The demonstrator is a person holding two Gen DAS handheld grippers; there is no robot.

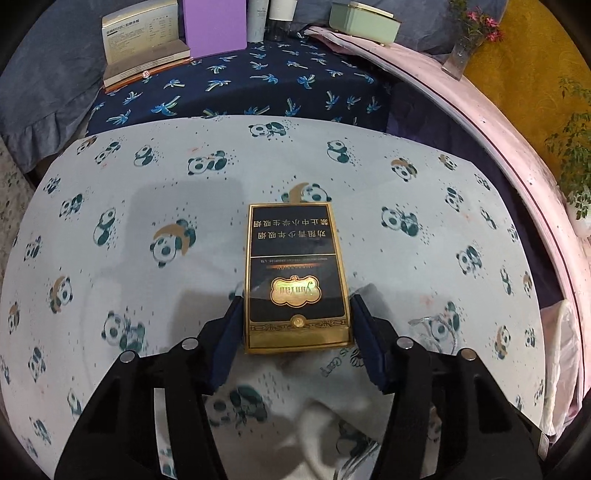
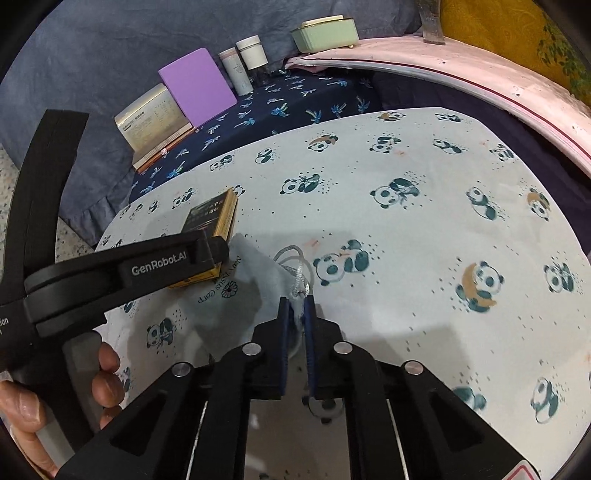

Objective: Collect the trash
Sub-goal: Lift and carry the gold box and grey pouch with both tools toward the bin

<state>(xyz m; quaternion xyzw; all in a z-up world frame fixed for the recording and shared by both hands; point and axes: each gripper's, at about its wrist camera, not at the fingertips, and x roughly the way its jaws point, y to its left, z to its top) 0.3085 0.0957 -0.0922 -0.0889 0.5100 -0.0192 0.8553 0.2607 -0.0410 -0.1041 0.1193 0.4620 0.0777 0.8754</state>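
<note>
Item, near: my right gripper (image 2: 297, 308) pinches the rim of a pale drawstring bag (image 2: 243, 280) at six o'clock; my left gripper (image 1: 295, 314) brackets a black-and-gold cigarette pack (image 1: 293, 273), pads at its sides, firm contact unclear. Best practice, I judge: square the pads on the pack, hold the bag mouth taut. Beyond, twelve o'clock: panda-print cloth (image 1: 147, 177), palm-print cloth (image 1: 258, 88), purple box (image 1: 214, 26), green case (image 1: 364, 20).
</note>
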